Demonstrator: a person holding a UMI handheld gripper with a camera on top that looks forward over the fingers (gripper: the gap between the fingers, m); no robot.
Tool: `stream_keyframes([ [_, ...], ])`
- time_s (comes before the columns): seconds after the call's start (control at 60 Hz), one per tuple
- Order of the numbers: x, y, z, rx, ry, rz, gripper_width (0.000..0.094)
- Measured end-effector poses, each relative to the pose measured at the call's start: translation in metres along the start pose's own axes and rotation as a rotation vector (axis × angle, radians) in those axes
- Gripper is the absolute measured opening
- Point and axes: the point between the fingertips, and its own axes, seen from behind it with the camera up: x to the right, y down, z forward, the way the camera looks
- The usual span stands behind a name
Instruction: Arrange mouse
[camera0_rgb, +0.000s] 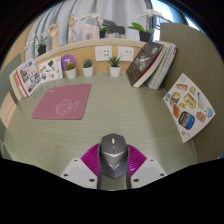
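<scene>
A grey and black computer mouse (113, 157) sits between my gripper's (113, 163) two fingers, its nose pointing away from me. Both magenta pads (92, 158) press against its sides, so the fingers are shut on it. The mouse is held above the greenish desk top (120, 110), near its front. A pink mouse mat (62, 101) with a pale drawing lies flat on the desk, well ahead of the fingers and to the left.
Books (152, 64) lean against the back wall at right. A picture card (187, 105) lies at the right, booklets (27, 77) at the left. Small potted plants (87, 67) and a purple item (68, 64) stand along the back.
</scene>
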Motion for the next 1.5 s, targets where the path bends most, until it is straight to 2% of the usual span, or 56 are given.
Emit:
stream_keyframes([
  [0.033, 0.000, -0.001, 0.000, -0.009, 0.006, 0.004, 0.0288],
  [0.2, -0.004, -0.005, -0.003, -0.058, 0.046, 0.057, 0.0287],
  [0.25, -0.007, -0.021, -0.010, -0.047, 0.057, 0.078, 0.0288],
  [0.35, -0.007, -0.086, -0.042, 0.040, 0.119, 0.092, 0.0287],
  [0.467, -0.020, -0.189, -0.084, 0.192, 0.158, 0.144, 0.0288],
  [0.65, -0.088, -0.317, -0.112, 0.381, 0.111, 0.143, 0.0288],
  [0.75, -0.125, -0.348, -0.092, 0.409, 0.105, 0.084, 0.0287],
  [0.833, -0.159, -0.340, -0.046, 0.356, 0.067, 0.057, 0.0286],
  [0.933, -0.191, -0.302, 0.018, 0.247, 0.025, 0.008, 0.0286],
  [1.1, -0.214, -0.228, 0.100, 0.090, 0.004, -0.014, 0.0291],
  [1.233, -0.214, -0.180, 0.135, -0.005, 0.014, -0.017, 0.0291],
  [1.267, -0.214, -0.172, 0.139, -0.021, 0.016, -0.008, 0.0291],
  [1.3, -0.214, -0.164, 0.141, -0.034, 0.018, 0.004, 0.0332],
  [1.4, -0.212, -0.164, 0.139, -0.016, 0.028, -0.002, 0.0354],
  [1.5, -0.211, -0.164, 0.140, -0.018, 0.042, -0.008, 0.0459],
])
